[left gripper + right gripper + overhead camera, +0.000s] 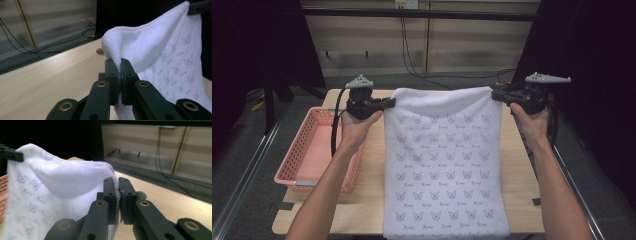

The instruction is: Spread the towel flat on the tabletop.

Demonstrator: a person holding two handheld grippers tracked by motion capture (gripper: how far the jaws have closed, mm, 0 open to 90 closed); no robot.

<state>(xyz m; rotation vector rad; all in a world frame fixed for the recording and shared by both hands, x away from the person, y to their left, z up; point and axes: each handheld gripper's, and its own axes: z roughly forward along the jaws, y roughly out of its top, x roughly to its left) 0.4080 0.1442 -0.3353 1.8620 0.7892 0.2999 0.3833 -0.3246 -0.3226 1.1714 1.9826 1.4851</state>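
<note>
A white towel (443,165) printed with small blue cat faces hangs stretched between the two tools, lifted by its far corners above the wooden worktop (519,170), with its lower part lying on the worktop and reaching the near edge. The left tool (388,103) is clamped on the towel's far left corner, its jaws pressed together on the hem. The right tool (495,95) is clamped on the far right corner likewise. A pink basket (294,165) sits on the worktop's left side, just beside the towel.
</note>
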